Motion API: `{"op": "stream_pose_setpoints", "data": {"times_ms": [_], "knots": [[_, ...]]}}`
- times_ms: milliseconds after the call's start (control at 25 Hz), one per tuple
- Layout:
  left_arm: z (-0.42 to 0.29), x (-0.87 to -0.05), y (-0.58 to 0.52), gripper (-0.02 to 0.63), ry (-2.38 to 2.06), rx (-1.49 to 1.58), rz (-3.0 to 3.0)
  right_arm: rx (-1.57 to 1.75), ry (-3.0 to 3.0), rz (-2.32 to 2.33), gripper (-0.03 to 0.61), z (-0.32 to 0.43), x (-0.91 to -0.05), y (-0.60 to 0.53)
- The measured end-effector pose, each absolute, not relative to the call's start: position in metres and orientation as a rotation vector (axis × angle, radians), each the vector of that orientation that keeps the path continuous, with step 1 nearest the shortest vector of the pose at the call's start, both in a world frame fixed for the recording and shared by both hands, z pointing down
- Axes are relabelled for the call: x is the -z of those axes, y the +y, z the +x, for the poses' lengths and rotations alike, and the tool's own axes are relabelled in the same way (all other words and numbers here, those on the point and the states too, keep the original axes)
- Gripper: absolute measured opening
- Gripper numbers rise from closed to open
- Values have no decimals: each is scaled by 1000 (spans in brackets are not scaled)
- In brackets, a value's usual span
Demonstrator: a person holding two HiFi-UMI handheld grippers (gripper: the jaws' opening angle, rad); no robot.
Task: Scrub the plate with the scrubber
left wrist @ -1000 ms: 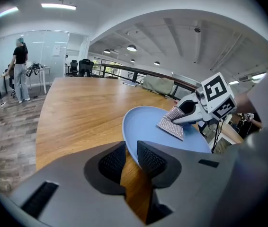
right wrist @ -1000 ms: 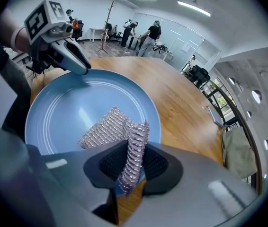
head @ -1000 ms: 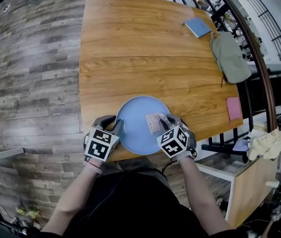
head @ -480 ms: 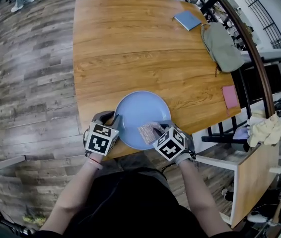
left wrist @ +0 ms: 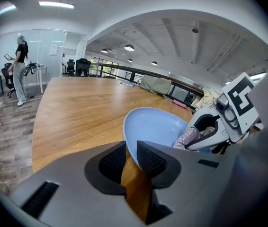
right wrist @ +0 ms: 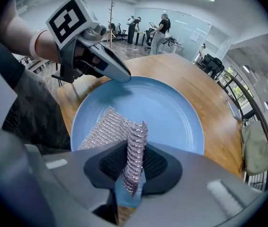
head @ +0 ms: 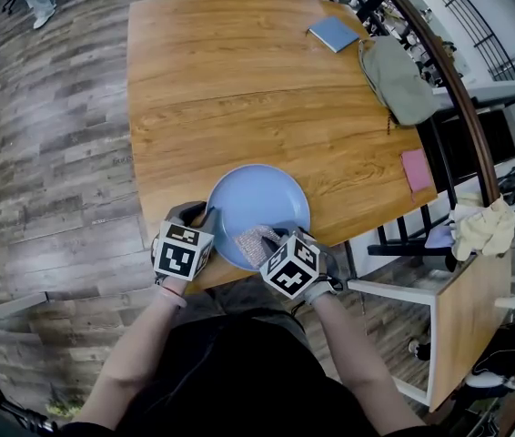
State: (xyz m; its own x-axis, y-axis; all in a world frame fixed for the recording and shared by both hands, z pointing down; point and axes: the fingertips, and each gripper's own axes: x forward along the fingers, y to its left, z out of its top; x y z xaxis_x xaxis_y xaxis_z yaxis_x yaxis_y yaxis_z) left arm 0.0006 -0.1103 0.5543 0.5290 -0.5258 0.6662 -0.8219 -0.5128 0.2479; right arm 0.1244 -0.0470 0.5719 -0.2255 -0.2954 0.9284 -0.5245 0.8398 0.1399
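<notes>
One light-blue plate (head: 262,197) lies at the near edge of the wooden desk (head: 239,89), between two grippers. Only the left gripper view shows the left gripper (left wrist: 131,157) clenched on the plate's rim, which runs down between its ribbed pads; from the head view that grip is hidden under its marker cube. Only the right gripper view shows how the right gripper (right wrist: 127,164) grasps the one silvery mesh scrubber (right wrist: 108,129): a fold stands pinched upright between its jaws, and the rest spreads flat on the plate just ahead of them. The same view shows the left gripper on the plate's far rim, opposite. The head view alone takes in the rest of the desk, well beyond both grippers: one blue notebook (head: 334,33), one grey-green bag (head: 394,80) and one pink pad (head: 416,169). The left gripper view adds a standing person (left wrist: 20,70) far off to its left.
</notes>
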Motion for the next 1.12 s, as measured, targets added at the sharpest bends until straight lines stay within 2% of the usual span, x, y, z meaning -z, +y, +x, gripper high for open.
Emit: {"op": "stream_pose_setpoints", "data": {"times_ms": [440,1120], "knots": [[-1,-551,-114,60,-1111,-657,2201,-57,-1892,502,86,70,-570,-59],[-27,-549,-117,55,-1222,-549,2094,52,-1971,368,86,32,-567,-98]]}}
